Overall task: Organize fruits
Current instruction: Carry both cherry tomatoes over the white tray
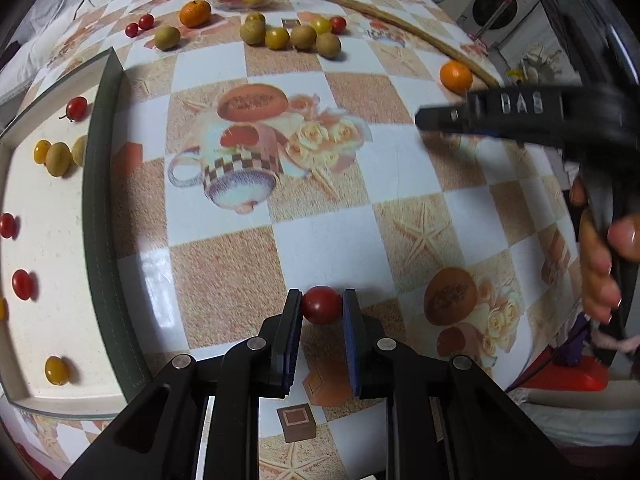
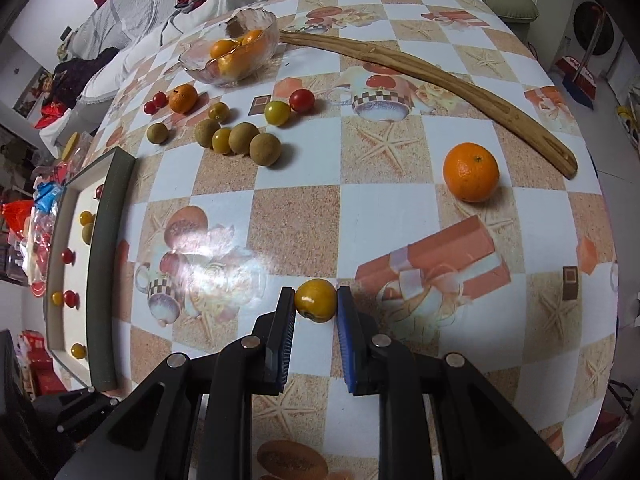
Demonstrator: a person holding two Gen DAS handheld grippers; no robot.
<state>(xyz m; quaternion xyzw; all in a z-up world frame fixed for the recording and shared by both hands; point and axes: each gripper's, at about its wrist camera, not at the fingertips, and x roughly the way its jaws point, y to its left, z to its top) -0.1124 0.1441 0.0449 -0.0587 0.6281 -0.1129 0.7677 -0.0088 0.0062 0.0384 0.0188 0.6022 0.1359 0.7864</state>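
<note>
Left gripper pinches a red tomato above the table; my right gripper pinches a yellow tomato, jaws narrowed onto each. Both look light, smooth and easily squashed, so I'd hold mid-body, gently. Tray sits at left.

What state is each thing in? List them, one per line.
left gripper: shut on red tomato
right gripper: shut on yellow tomato
glass bowl: upright, holding oranges
tray: flat on the table, holding small fruits spread apart
lone orange: loose on the table, untouched
wooden stick: lying flat
longans: clustered loose on the table
</note>
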